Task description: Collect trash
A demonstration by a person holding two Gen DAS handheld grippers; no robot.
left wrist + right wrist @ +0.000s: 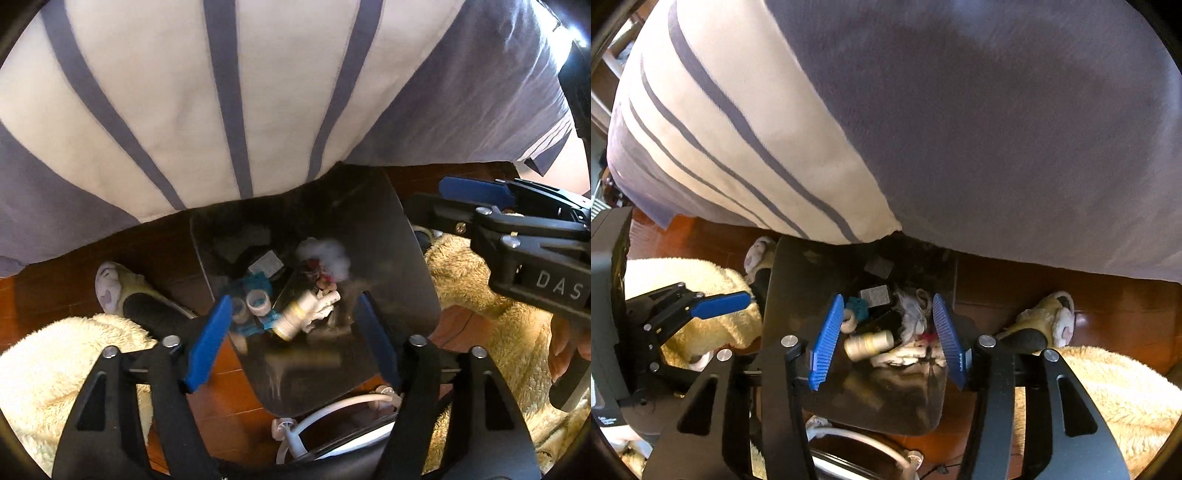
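A black trash bin stands on the wooden floor under the edge of a striped bed cover; it also shows in the right wrist view. Inside lie a cream and gold bottle, teal packaging with small cups, white tissue and a grey label card. My left gripper is open and empty above the bin's mouth. My right gripper is open and empty above the same bin; it shows in the left wrist view.
A white and grey-blue striped bed cover overhangs the bin. Slippers lie on the floor on both sides. Cream fluffy rugs flank the bin. White cables lie near its front.
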